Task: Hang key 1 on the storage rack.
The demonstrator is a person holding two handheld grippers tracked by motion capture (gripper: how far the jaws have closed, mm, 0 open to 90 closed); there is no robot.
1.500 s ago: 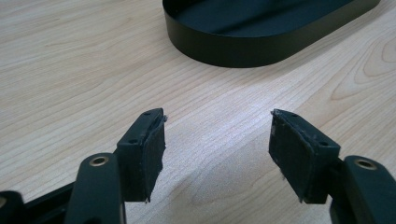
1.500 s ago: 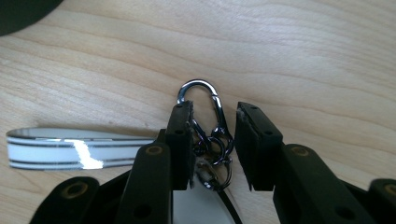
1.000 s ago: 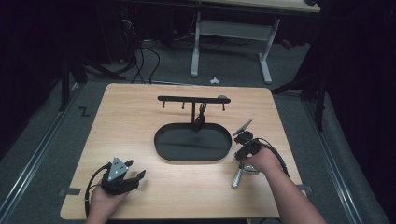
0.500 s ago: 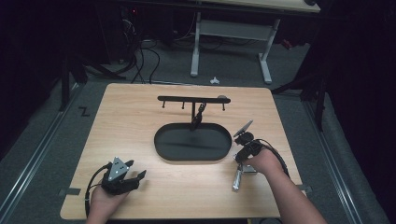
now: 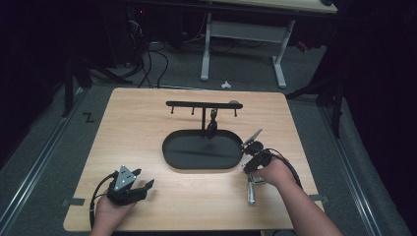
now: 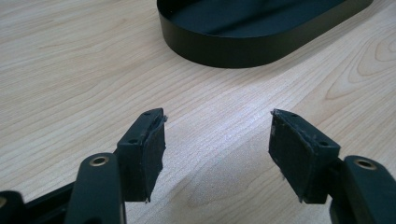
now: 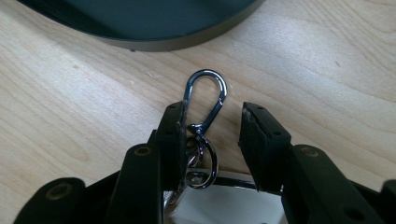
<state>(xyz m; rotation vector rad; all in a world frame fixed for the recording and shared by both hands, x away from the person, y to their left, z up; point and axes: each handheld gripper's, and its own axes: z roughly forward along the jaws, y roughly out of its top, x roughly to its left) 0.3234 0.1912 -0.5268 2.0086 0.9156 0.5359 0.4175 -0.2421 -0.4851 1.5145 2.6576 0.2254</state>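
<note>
right gripper jaws just opened, half-wide, straddling the keychain clip flat on table, not pinching. clip's long axis points toward tray. left gripper wide open, empty, well apart.

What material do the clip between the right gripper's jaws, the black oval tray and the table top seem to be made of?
The clip looks like polished metal: silvery, with bright reflections along its curve. The oval tray seems to be painted metal or hard plastic; its matte black wall is thin and smooth, which leaves this open. The table top looks like light wood or wood-pattern laminate, judging by the grain lines.
</note>
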